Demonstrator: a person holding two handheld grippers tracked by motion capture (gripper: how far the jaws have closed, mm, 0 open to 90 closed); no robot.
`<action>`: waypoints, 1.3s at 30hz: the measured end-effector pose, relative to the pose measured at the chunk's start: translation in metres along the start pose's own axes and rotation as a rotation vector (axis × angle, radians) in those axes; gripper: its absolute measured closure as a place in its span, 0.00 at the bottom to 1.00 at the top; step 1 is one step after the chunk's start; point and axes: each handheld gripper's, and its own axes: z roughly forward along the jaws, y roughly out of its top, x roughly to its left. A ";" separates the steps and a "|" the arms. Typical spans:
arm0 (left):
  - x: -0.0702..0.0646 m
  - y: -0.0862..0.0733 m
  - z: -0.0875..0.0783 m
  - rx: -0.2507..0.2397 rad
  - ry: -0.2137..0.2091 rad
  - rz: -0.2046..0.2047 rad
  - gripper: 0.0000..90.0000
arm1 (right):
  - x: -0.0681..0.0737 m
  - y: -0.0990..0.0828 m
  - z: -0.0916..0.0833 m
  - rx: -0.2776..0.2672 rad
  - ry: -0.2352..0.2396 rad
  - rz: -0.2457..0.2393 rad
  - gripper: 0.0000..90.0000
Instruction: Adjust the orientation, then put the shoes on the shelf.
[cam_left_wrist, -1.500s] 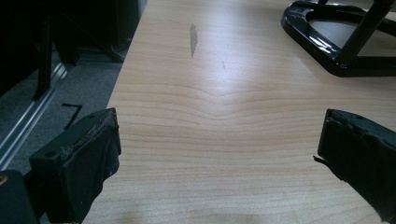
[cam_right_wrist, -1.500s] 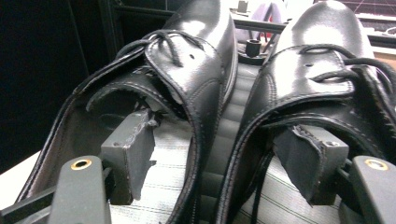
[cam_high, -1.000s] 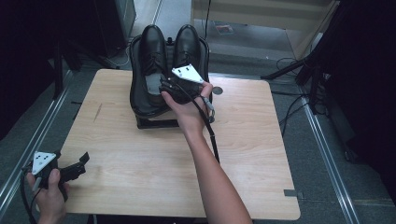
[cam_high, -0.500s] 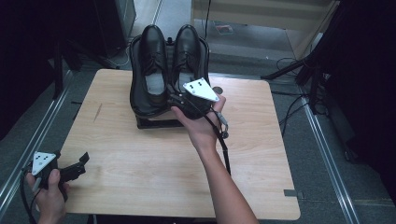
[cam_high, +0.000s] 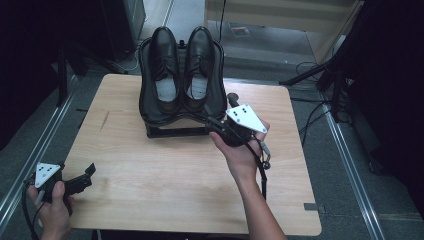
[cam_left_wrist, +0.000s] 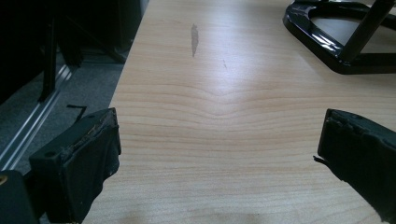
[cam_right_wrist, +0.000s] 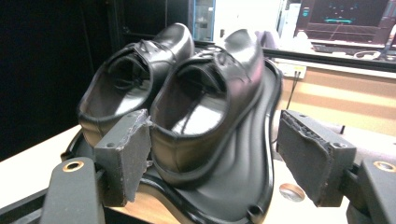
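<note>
High view: pair of black dress shoes, left shoe and right shoe, sits side by side on a black moulded shoe tray, toes pointing away from the person. The tray rests tilted on a black stand at the far middle of the wooden table. The right gripper is held in the right hand just off the tray's near right corner, jaws aimed toward the tray; grey three-cornered plate on top, cable trailing over the wrist. The left gripper is in the left hand at the near left corner of the table, well apart from the shoes, jaws pointing across the tabletop.

Left gripper view: both jaws stand wide apart with bare wood grain between them; nothing is held. A grey smear marks the table ahead. Part of the stand's black base shows at upper right, well clear of the jaws.

Right gripper view: the jaws stand wide, nothing clamped between the pads. The heel of the right shoe is in the gap, nearer one jaw; I cannot tell whether that pad touches the heel. The left shoe lies beside it. The glossy tray rim curves between the shoe and the other jaw, which stands clear of both.
</note>
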 end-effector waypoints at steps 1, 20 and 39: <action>0.000 0.000 0.000 -0.002 0.001 -0.001 0.00 | -0.002 -0.002 -0.004 -0.003 -0.005 -0.004 0.29; -0.001 -0.001 -0.002 -0.008 0.008 0.006 0.00 | -0.048 -0.060 -0.073 0.005 -0.094 0.012 0.29; -0.001 -0.001 -0.002 -0.009 0.013 0.002 0.00 | -0.103 -0.132 -0.133 0.066 -0.212 0.094 0.24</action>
